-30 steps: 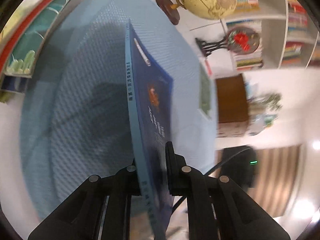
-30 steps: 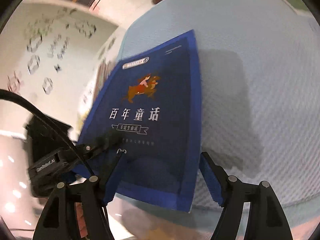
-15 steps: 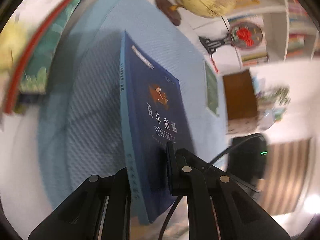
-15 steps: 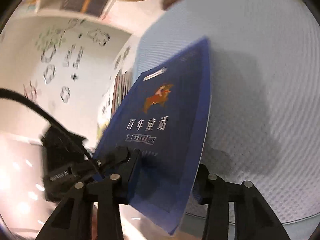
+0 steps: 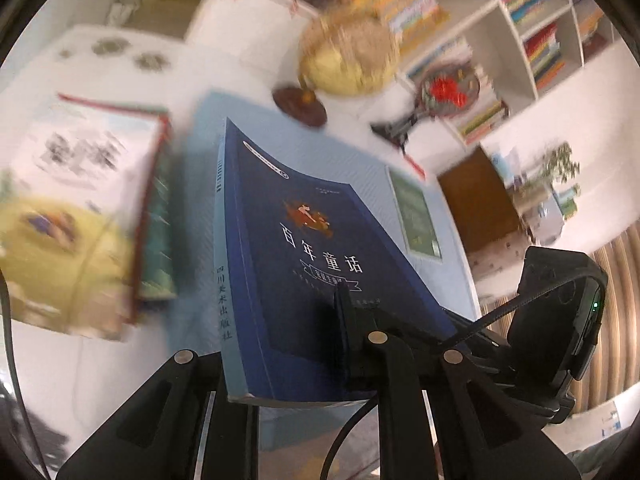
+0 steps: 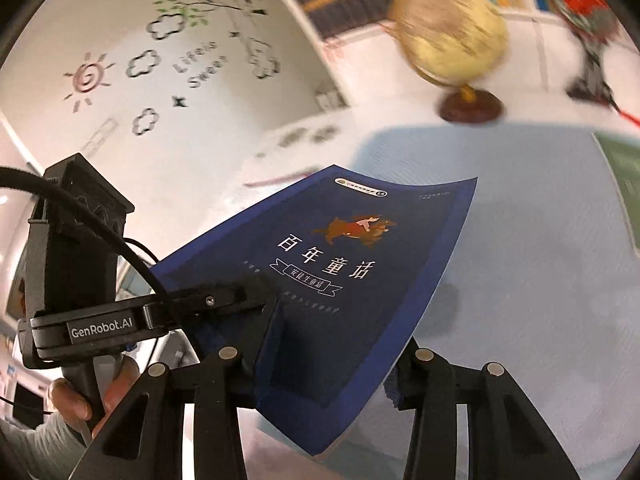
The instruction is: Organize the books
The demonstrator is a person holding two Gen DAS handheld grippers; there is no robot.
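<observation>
A dark blue book (image 5: 304, 248) with white Chinese title hangs cover-up above the light blue mat (image 5: 360, 168). My left gripper (image 5: 284, 332) is shut on its lower end near the spine, one finger (image 5: 344, 320) on the cover and the other underneath. My right gripper (image 6: 334, 344) is shut on the same book (image 6: 360, 264) at its lower page-edge corner, one finger (image 6: 268, 320) on the cover and the other behind the edge. In the right wrist view the left gripper (image 6: 224, 300) clamps the cover from the left.
A blurred stack of books (image 5: 80, 220) lies left of the mat. A green book (image 5: 416, 216) lies flat on the mat's right side. A globe (image 5: 348, 56) and a red ornament (image 5: 444, 88) stand behind, before a bookshelf (image 5: 540, 20). A hand (image 6: 72, 396) holds the left gripper's handle.
The book has risen off the mat and rolled from standing on edge to cover-up. My right gripper's jaws closed onto its edge. Both views now look higher into the room.
</observation>
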